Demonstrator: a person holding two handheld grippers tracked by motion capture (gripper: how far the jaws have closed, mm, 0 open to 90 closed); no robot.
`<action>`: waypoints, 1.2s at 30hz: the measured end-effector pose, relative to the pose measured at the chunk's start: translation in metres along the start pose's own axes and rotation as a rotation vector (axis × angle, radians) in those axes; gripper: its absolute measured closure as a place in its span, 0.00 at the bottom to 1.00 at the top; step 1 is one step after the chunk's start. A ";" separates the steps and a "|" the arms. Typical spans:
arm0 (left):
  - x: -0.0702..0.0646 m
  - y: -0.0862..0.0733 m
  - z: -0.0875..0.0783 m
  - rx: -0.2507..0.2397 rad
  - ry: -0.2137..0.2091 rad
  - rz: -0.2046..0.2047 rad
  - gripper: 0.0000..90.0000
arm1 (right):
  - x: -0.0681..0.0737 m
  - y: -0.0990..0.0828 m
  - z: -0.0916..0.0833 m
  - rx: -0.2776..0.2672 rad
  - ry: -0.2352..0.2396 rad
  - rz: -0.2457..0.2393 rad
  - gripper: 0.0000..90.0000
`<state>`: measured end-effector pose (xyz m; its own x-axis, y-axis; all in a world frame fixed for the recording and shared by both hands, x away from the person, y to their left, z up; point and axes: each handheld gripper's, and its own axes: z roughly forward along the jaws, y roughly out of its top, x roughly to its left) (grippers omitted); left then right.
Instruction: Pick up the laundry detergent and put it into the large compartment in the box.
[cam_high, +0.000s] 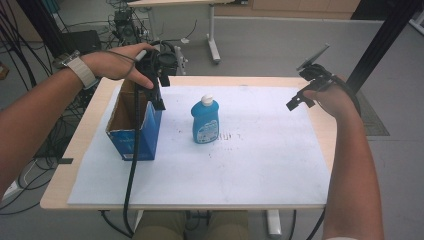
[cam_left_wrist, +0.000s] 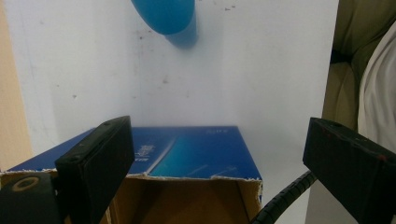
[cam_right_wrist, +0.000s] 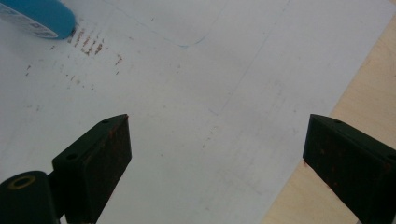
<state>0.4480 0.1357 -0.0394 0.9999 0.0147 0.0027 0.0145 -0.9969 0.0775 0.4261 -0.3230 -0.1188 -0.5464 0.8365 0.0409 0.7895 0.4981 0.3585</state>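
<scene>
A blue bottle (cam_high: 205, 121) with a white cap stands upright near the middle of the white sheet (cam_high: 250, 165). Left of it stands an open blue cardboard box (cam_high: 134, 129). My left gripper (cam_high: 159, 100) hangs over the box's far right corner, pointing down, jaws wide apart with nothing between them. In the left gripper view the box (cam_left_wrist: 187, 158) lies below the open jaws and the bottle (cam_left_wrist: 163, 14) sits beyond. My right gripper (cam_high: 296, 101) hovers above the sheet's far right edge, open and empty. The bottle's base (cam_right_wrist: 39, 16) shows in the right gripper view's top left corner.
The wooden table (cam_high: 75, 150) carries the white sheet, which has faint brown marks (cam_right_wrist: 88, 42) near the bottle. A black cable (cam_high: 131, 180) trails from the left gripper down past the box and over the front edge. Cables and a second table (cam_high: 215, 40) stand behind.
</scene>
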 end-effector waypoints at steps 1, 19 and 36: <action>0.000 -0.001 0.000 -0.003 0.002 -0.008 0.10 | 0.000 -0.001 0.000 -0.002 0.000 0.000 0.09; -0.004 0.009 -0.002 0.009 0.028 -0.092 0.13 | 0.002 -0.010 -0.005 -0.009 -0.014 0.029 0.10; 0.007 0.013 0.002 0.001 -0.013 -0.229 0.13 | 0.002 -0.007 0.001 0.005 -0.019 0.019 0.10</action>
<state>0.4553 0.1224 -0.0407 0.9706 0.2392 -0.0274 0.2406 -0.9678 0.0741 0.4196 -0.3244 -0.1222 -0.5262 0.8498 0.0302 0.8011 0.4835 0.3528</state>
